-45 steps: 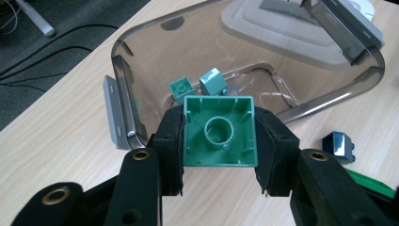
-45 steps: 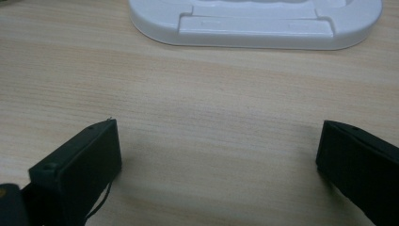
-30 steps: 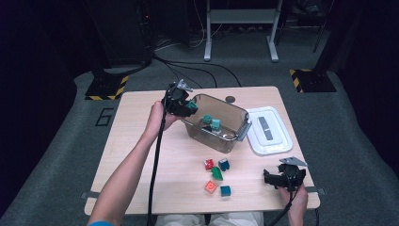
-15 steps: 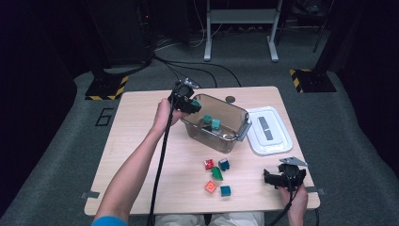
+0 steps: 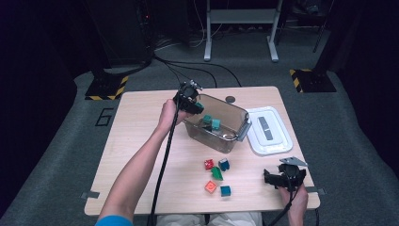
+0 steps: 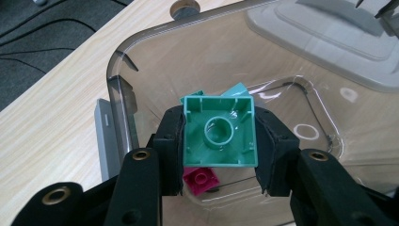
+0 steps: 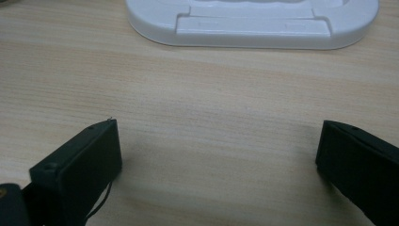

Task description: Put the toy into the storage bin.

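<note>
My left gripper (image 6: 219, 143) is shut on a teal brick (image 6: 219, 136), held with its hollow underside toward the camera over the near-left end of a clear plastic bin (image 6: 141, 52). Below it inside the bin lie a magenta brick (image 6: 201, 180) and another teal brick (image 6: 237, 89). From above, the left gripper (image 5: 194, 104) hangs at the bin's (image 5: 235, 112) left rim, with teal bricks (image 5: 212, 123) inside. My right gripper (image 5: 275, 178) rests open near the table's front right corner; its jaws stand wide apart over bare wood (image 7: 216, 141).
A white lid (image 5: 268, 130) lies right of the bin, also seen ahead of the right gripper as the lid (image 7: 254, 21). Several loose bricks, red (image 5: 209, 164), green (image 5: 216, 173), orange (image 5: 211, 187) and blue (image 5: 226, 190), sit on the table (image 5: 136, 141) in front of the bin.
My left gripper has carried the teal brick to the right and downward, from beside the bin to over its left end. The right gripper has stayed put.
</note>
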A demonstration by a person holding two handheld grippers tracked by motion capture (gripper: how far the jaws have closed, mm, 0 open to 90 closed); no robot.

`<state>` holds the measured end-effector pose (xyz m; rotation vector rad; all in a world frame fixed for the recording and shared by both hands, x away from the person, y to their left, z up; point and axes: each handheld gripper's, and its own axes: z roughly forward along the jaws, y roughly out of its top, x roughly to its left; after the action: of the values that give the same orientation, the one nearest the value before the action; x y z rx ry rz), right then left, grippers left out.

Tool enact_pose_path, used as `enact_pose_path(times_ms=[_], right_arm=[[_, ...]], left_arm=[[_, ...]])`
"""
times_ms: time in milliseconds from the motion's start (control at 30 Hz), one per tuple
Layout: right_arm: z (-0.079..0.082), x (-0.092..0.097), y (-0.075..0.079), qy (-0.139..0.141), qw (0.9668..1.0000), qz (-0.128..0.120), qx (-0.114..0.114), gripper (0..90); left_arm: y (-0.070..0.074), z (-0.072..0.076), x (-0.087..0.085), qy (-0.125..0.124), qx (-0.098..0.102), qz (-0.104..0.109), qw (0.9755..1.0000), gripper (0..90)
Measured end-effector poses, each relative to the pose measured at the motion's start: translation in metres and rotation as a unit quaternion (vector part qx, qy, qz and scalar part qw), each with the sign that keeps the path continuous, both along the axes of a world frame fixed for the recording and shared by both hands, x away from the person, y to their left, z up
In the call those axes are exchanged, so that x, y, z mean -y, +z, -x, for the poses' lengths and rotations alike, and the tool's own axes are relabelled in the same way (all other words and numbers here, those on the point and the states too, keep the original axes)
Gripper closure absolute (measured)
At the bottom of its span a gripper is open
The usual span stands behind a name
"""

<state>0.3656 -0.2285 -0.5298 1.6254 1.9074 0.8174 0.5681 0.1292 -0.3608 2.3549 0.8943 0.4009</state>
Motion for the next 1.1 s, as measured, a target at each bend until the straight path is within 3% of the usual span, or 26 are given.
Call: enact_pose_path(times_ms=[733,933,1100], right_arm=[[0.000,0.000,0.000,-0.002,1.0000,-0.001,0.000,0.1],[0.000,0.000,0.000,-0.002,1.0000,0.000,0.001,0.2],[0.000,0.000,0.000,0.000,1.0000,0.000,0.000,0.2]], left_arm=[[-0.022,-0.016,0.012,0.008,-0.030,-0.007,0.9995,57.4],[-0.022,-0.013,0.010,0.019,-0.037,0.008,0.9991,31.3],[-0.015,-0.003,0.005,0.017,-0.026,0.012,0.9994,20.5]])
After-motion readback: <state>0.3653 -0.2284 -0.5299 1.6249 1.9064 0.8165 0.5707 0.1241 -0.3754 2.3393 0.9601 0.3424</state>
